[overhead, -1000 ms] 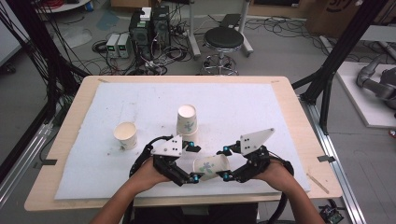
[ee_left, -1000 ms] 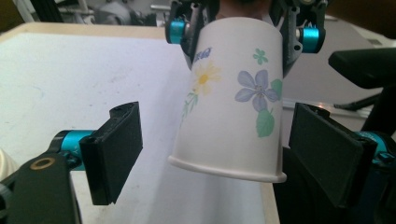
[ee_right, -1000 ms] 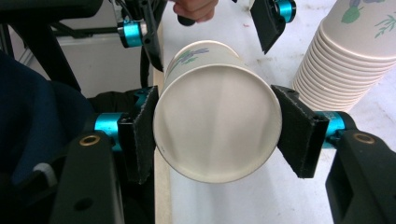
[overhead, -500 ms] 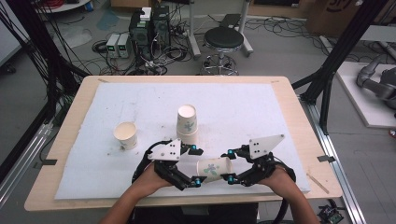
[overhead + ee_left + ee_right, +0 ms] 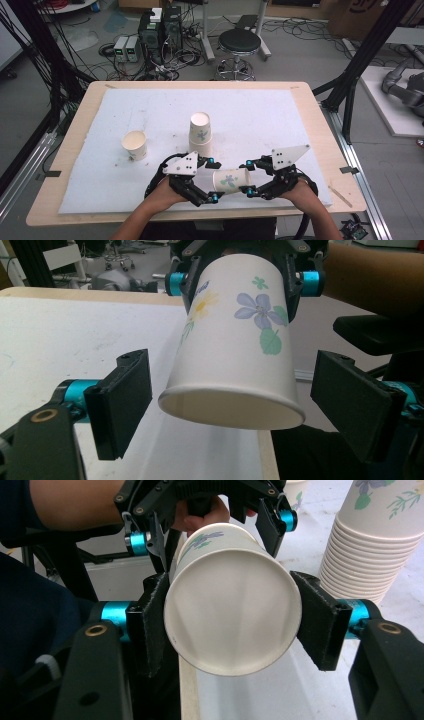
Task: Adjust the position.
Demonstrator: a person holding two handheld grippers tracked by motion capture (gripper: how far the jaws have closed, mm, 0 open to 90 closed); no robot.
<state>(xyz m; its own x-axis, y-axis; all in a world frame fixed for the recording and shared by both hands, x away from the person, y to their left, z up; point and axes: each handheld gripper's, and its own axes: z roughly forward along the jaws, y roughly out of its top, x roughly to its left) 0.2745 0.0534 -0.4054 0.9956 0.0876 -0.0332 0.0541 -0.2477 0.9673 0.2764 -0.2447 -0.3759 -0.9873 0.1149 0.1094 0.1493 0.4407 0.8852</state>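
A flowered paper cup (image 5: 230, 180) hangs on its side above the table's near edge, between my two grippers. My right gripper (image 5: 246, 177) is shut on its narrow closed end, and in the right gripper view both pads press the cup (image 5: 232, 630) at its sides. My left gripper (image 5: 213, 181) is open. In the left gripper view its jaws stand wide on either side of the cup's open rim (image 5: 232, 412) and do not touch it. The left gripper (image 5: 210, 520) also appears behind the cup in the right gripper view.
A tall stack of matching cups (image 5: 200, 132) stands mid-table just beyond the grippers, close at the right in the right gripper view (image 5: 375, 540). A single upright cup (image 5: 134, 144) sits to the left. A white mat (image 5: 280, 115) covers the wooden table.
Both hands and the cup have drifted a little toward the near edge. The cup has stayed held between the grippers.
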